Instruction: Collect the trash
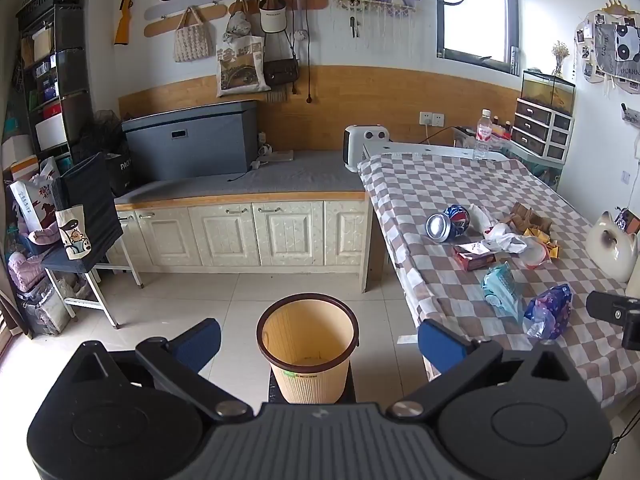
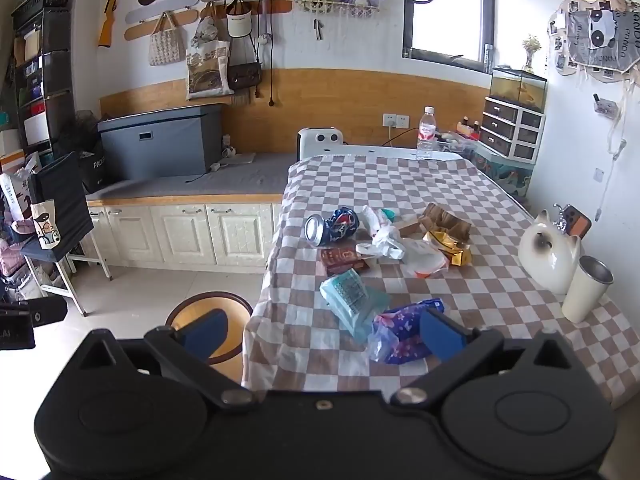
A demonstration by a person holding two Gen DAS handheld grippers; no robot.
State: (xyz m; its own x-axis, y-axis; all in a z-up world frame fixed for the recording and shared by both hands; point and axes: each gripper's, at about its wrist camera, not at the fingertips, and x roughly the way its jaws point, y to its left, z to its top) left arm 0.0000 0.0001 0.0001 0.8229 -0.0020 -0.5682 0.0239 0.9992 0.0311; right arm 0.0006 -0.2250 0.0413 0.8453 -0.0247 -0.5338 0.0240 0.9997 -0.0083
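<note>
Gaping wide and empty, both grippers face a crushed can [image 2: 331,225], crumpled wrappers [image 2: 404,330] and tan bin [image 1: 307,344].

Checked table [image 2: 460,184], tiled floor [image 1: 180,300], bright window [image 1: 474,12]

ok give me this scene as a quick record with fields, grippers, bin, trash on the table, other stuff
left gripper: open, holding nothing, above the bin
right gripper: open, holding nothing, at the table's near corner
bin: tan wastebasket on the floor beside the table, looks nearly empty
table: checkered cloth
trash on table: crushed Pepsi can, purple floral wrapper, teal tissue pack, red-brown box, white crumpled plastic, gold wrapper
not trash: cat figurine, white tumbler, water bottle
</note>
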